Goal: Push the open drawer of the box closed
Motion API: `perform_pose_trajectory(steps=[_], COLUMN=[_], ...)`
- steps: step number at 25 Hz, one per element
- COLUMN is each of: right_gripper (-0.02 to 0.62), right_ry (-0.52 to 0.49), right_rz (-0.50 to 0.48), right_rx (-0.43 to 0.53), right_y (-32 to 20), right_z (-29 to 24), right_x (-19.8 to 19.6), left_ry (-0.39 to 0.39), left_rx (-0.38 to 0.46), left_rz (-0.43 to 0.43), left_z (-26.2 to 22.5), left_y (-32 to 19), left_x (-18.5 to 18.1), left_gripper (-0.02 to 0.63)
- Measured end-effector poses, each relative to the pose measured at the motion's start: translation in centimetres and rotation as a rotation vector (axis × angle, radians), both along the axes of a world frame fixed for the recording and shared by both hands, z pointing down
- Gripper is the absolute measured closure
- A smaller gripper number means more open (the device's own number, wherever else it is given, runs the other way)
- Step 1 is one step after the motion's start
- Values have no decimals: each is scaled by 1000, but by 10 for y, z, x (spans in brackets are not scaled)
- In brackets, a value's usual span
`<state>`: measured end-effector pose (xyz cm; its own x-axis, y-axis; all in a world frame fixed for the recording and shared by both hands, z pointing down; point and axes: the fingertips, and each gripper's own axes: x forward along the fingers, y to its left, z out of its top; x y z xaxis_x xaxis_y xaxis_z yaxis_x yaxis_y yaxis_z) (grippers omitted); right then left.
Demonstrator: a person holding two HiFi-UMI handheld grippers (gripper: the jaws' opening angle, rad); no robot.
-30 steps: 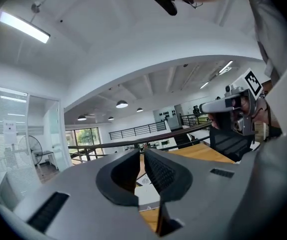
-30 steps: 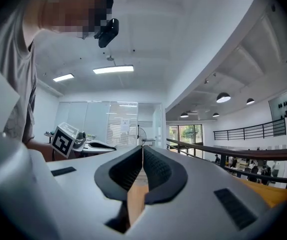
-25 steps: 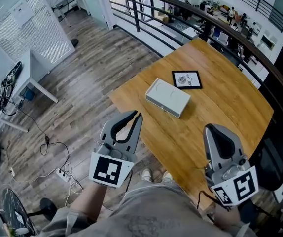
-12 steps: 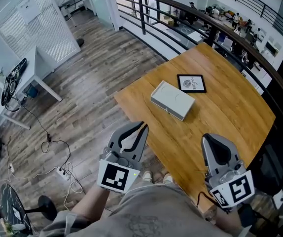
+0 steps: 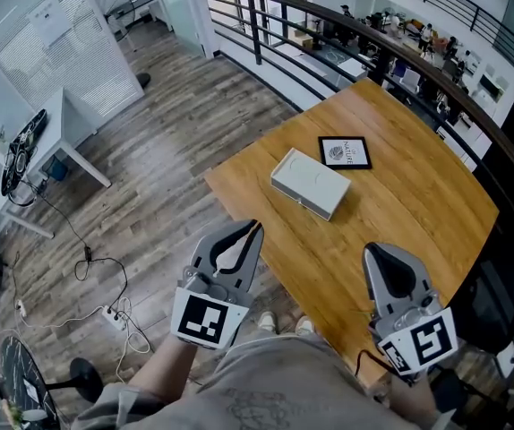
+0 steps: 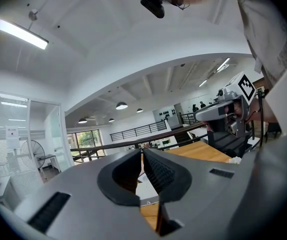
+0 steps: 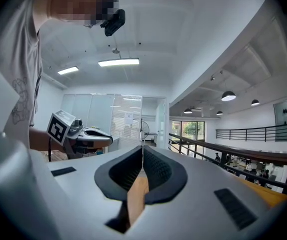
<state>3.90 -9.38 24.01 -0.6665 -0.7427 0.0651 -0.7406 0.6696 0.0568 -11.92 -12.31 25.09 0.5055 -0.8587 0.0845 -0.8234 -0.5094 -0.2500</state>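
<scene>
Box (image 5: 309,182), white and flat, lay near the middle of the table (image 5: 418,204), turned at an angle to the edges. From above, its drawer could not be made out, so whether it stood open I could not tell. Just beyond the box, near it but apart, lay a black-framed card (image 5: 344,151). Nothing touched the box.

Both grippers hung well short of it, on the person's side. The left gripper (image 5: 257,228) was held off the table's near left edge, over the floor (image 5: 167,141), and pointed toward the box. Its jaws were together at the tips with nothing between them. Through the gap lower down, a bit of the white box and the table top showed in the left gripper view.

The right gripper (image 5: 371,251) was held over the table's near corner. Its jaws were likewise pressed together and empty.

Farther out, a dark railing (image 5: 329,16) curved round the table's far side, a white desk (image 5: 60,141) stood at the left, and a cable (image 5: 87,262) ran across the floor.
</scene>
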Motion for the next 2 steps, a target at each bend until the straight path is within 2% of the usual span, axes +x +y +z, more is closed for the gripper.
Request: perform_pose_trajectory(steps=[2], right_gripper=[563], right_ry=[0], right_rz=[4], right_rx=[-1], right_y=[-2], right_z=[0], right_x=[2], left_ry=[7], left_rx=[-6], left_rz=[2], left_z=[-1], left_y=[-1], left_x=[2], left_gripper=[577])
